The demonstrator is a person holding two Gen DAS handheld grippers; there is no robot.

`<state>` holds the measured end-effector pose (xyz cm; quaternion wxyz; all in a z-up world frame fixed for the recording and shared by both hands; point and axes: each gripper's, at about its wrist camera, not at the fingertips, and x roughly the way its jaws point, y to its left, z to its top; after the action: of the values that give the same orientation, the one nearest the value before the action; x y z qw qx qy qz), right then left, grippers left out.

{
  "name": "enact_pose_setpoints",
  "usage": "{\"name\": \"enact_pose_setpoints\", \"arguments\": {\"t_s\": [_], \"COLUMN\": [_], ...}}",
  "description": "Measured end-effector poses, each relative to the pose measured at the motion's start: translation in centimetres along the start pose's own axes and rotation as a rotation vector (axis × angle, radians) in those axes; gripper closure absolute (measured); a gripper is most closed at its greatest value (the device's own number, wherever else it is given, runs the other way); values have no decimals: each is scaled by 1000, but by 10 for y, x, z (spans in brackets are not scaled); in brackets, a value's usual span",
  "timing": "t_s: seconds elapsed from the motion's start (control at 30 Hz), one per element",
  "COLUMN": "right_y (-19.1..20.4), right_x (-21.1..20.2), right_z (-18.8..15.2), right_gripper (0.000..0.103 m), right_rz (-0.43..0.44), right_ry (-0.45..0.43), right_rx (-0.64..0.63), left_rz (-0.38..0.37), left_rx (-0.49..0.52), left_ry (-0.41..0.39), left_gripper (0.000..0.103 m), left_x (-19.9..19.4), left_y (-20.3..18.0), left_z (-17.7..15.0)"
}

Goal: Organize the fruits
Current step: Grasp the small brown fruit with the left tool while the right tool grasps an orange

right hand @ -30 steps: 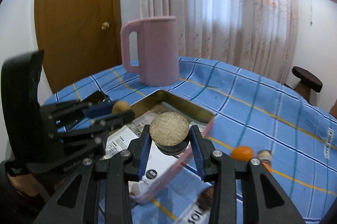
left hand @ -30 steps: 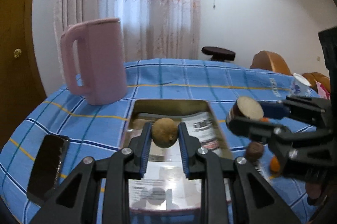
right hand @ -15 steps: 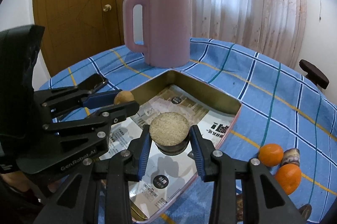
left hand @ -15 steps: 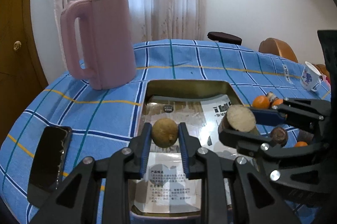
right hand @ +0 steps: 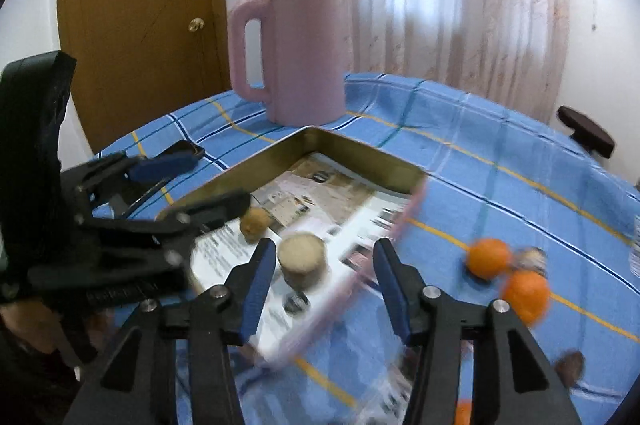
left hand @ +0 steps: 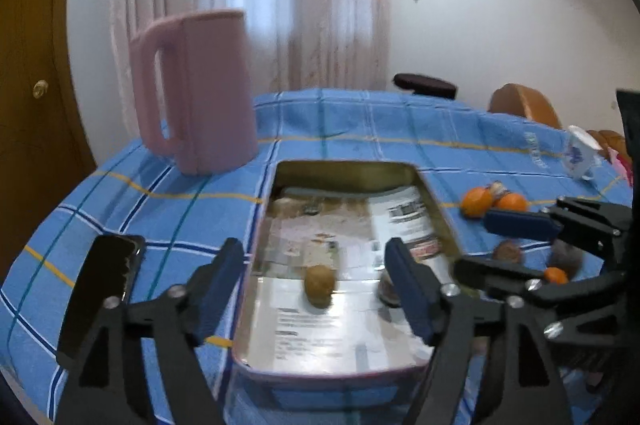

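A small brown fruit (left hand: pixel 319 284) lies on the printed paper inside the metal tray (left hand: pixel 344 169); it also shows in the right wrist view (right hand: pixel 254 223). A cut brown piece with a pale flat top (right hand: pixel 302 261) stands in the tray (right hand: pixel 362 149) beside it. My left gripper (left hand: pixel 316 277) is open and empty, its jaws wide apart either side of the brown fruit. My right gripper (right hand: pixel 324 279) is open and empty, just behind the cut piece. Each gripper shows in the other's view (left hand: pixel 516 245) (right hand: pixel 188 181).
A tall pink jug (left hand: pixel 196 93) stands behind the tray. A black phone (left hand: pixel 100 285) lies left of the tray. Oranges (right hand: pixel 490 259) (right hand: pixel 526 297) and small dark fruits (left hand: pixel 508 251) lie on the blue checked cloth right of the tray. A white cup (left hand: pixel 580 153) stands far right.
Both grippers opened and drew back. The brown fruit and the cut piece, held before, now rest in the tray.
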<state>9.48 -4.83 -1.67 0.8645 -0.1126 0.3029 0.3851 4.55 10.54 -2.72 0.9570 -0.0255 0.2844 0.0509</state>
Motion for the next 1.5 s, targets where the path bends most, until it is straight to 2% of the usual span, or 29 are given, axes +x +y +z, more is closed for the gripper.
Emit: {"name": "enact_pose_setpoints", "arguments": {"t_s": [0.1,0.23,0.33,0.4,0.5,0.6,0.73,0.87,0.9,0.93,0.97,1.2,1.33,1.43,1.5], "right_y": [-17,-43,-58,-63,-64,-54,-40,-37,-34,-33,-31,-29,-31,-41,-52], "right_x": [-38,-81,-88,-86,-80,-73,-55,-29,-25,-22,-19,-17,-22,-49,-71], "right_z": [-23,-66,-91,-97,-94,-83,-71,-67,-66,-65,-64,-66,-66,-60,-57], "right_gripper": [50,50,50,50,51,51,51,53,54,62,66,65,67,68,67], "right_rz": [-35,-150,-203,-200,-170,-146,-185,-237,-251,-267,-282,-295,-288,-228,-243], "right_ry": [-18,-7,50,70,72,55,73,154,166,179,194,214,184,57,-10], "right_rx": [36,97,132,140,146,99,16,-50,-81,-101,-116,-178,-161,-62,4], "left_rz": [-39,-92,-126,-140,-158,-155,-149,-145,-143,-144,-146,-150,-152,-156,-165], "left_rx": [19,55,76,87,113,127,111,104,99,93,87,74,84,84,89], "left_ry": [-25,-26,-10,8,19,24,30,29,28,27,28,18,10,10,18], "left_gripper": [24,23,23,23,23,23,23,23,23,23,23,23,23,23,23], "left_x": [-14,-22,-20,-17,-17,-16,-13,-11,-11,-11,-12,-17,-20,-19,-17], "left_y": [-15,-40,-60,-71,-86,-94,-94,-90,-88,-86,-85,-83,-88,-92,-98], "left_z": [-1,-6,-11,-13,-17,-18,-19,-20,-20,-21,-21,-16,-14,-13,-13]}}
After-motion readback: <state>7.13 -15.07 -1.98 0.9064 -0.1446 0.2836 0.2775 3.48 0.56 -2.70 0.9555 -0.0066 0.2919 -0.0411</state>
